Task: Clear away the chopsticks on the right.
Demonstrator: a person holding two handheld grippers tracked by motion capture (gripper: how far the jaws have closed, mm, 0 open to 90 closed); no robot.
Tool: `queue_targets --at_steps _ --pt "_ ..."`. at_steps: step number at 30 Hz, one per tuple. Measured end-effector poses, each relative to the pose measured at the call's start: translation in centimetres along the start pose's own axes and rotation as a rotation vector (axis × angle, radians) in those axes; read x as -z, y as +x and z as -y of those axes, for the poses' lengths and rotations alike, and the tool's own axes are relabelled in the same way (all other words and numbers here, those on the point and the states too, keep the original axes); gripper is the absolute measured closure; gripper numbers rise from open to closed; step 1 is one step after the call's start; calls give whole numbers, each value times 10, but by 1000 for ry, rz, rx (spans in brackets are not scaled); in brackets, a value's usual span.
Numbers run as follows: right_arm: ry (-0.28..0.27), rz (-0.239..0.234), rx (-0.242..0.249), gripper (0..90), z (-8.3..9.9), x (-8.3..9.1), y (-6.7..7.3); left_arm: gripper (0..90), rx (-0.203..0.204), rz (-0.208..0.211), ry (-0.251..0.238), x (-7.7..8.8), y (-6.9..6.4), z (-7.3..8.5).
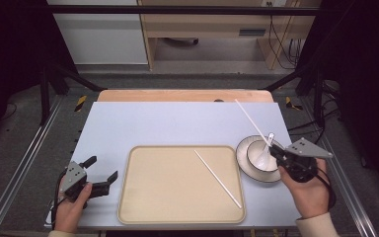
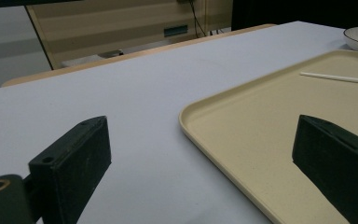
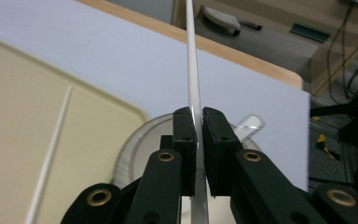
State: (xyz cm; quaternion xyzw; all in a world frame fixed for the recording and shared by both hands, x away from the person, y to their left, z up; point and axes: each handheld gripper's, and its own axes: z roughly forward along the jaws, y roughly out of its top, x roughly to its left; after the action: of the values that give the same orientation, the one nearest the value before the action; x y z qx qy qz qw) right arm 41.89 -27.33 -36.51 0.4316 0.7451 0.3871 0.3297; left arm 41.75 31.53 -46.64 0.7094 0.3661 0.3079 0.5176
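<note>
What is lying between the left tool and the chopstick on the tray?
Bare blue table and bare tray floor separate the left tool from the chopstick, in the high view.

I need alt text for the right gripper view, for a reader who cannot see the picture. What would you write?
The right gripper is shut on a white chopstick that points up and away between its black jaws. Below it lie a white plate and part of a clear spoon. On the beige tray at the left lies a second chopstick.
</note>
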Motion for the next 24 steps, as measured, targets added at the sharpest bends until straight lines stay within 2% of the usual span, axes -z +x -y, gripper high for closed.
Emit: queue_targets --at_steps 5,13,17,24 --pt "21 -52 32 840 2 -8 34 41 0 -1 0 0 0 0" --pt "62 -124 45 840 13 -17 74 41 0 1 -1 0 0 0" --pt "77 -134 56 840 19 -18 85 41 -2 0 -2 0 0 -1" --pt "97 -156 26 840 29 -18 97 41 -2 2 -3 0 -1 -1"
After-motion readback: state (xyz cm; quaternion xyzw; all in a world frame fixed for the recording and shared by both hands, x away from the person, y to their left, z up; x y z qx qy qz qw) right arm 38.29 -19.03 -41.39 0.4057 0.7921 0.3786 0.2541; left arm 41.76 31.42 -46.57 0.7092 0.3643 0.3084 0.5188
